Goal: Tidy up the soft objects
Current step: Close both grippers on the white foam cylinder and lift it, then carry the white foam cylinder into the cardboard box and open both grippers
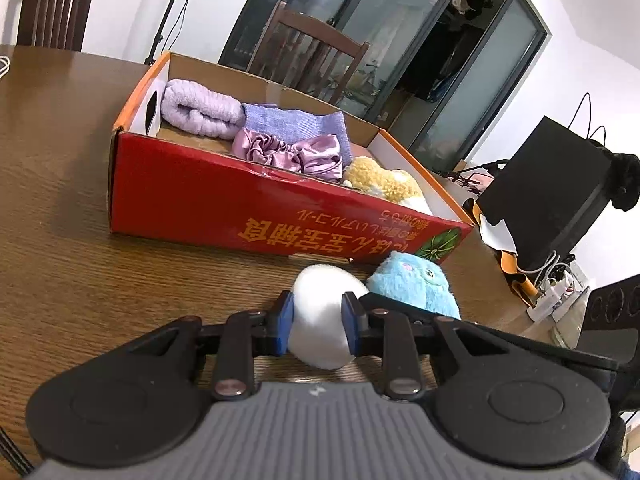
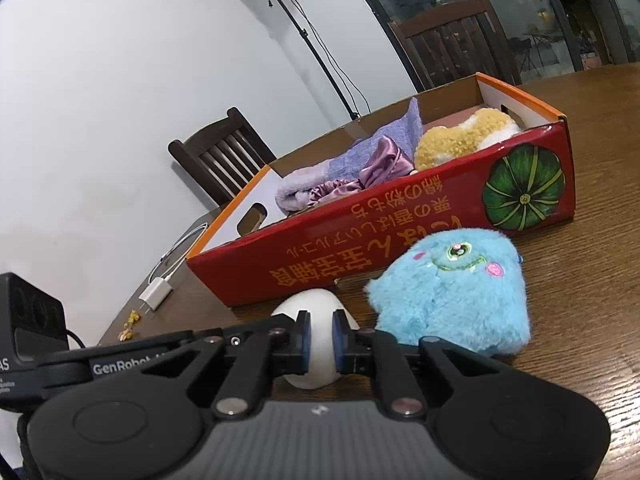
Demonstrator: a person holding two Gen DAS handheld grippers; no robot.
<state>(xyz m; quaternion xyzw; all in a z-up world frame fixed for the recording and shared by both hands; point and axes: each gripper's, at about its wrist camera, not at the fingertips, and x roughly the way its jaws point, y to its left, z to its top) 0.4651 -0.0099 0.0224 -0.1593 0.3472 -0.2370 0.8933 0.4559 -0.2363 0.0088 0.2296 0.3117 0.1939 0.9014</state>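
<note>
A white soft ball lies on the wooden table in front of a red cardboard box. My left gripper is shut on the ball, pads pressed on both sides. A blue plush toy sits just right of it. In the right wrist view the white ball shows between narrow jaws of my right gripper; whether they press it I cannot tell. The blue plush is to its right. The box holds a lilac towel, a purple cloth, a satin scrunchie and a yellow plush.
Wooden chairs stand behind the table. A black bag and power strip sit off the table's right edge. A white charger with cable lies on the table left of the box. A light stand stands by the wall.
</note>
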